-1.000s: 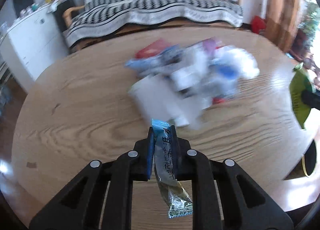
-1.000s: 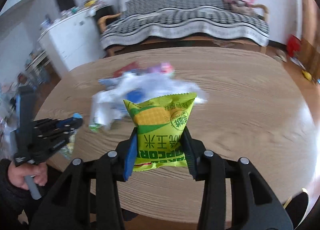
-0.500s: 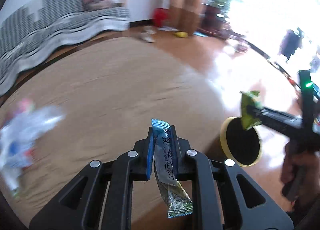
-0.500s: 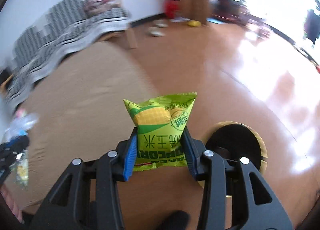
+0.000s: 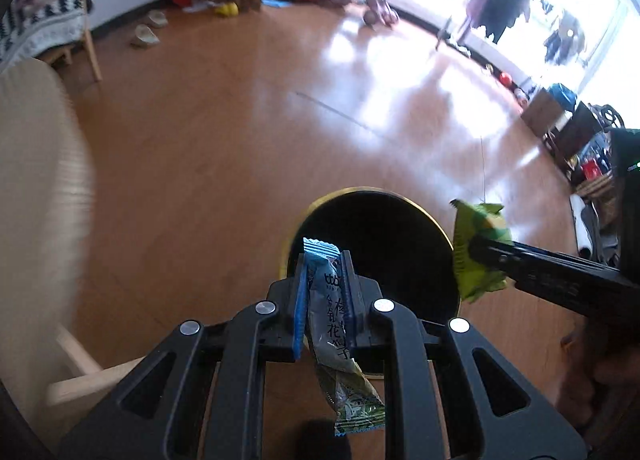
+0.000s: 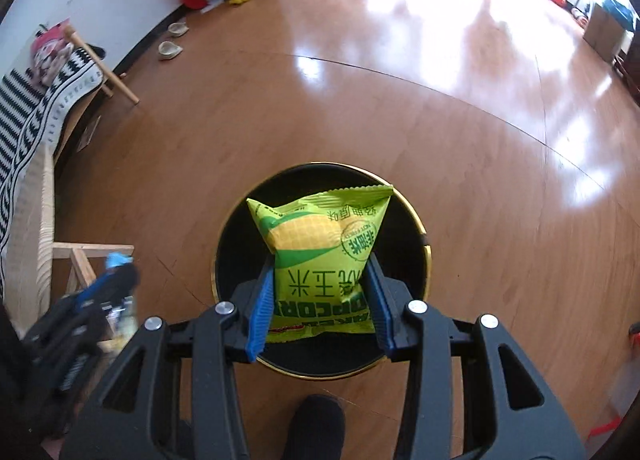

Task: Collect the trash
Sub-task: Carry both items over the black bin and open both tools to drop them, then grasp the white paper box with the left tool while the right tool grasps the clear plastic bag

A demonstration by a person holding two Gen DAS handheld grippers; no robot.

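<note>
Both pieces of trash are over the black, gold-rimmed bin on the wooden floor, neither yet let go. The right claw is clamped on a puffy yellow-green popcorn bag and, from its own camera, sits squarely above the bin's mouth. The left claw is pinched nearly closed on a thin blue-and-grey snack wrapper, whose loose green tail dangles back toward the camera. The likelier miss, I judge, is on the left: in the left wrist view that claw hangs above the near rim of the bin, not its centre, so a light, flat wrapper could flutter, catch the rim or drift out onto the floor — and its trailing tail may snag on a pad instead of dropping cleanly. The popcorn bag is bulky and air-filled; released tilted, it could bounce off the rim. Seen from the left, the right claw and its bag look close to the bin's far edge, so the two views disagree somewhat on centring. The claws are also near each other over one opening — a bump is possible. Readable writing: the bag, upside down to the camera, shows "POPCORN" partly hidden by the pads, large Chinese characters including 玉米, and a round green seal too small to read. The wrapper carries Chinese print; I make out 花, the rest is unclear.
</note>
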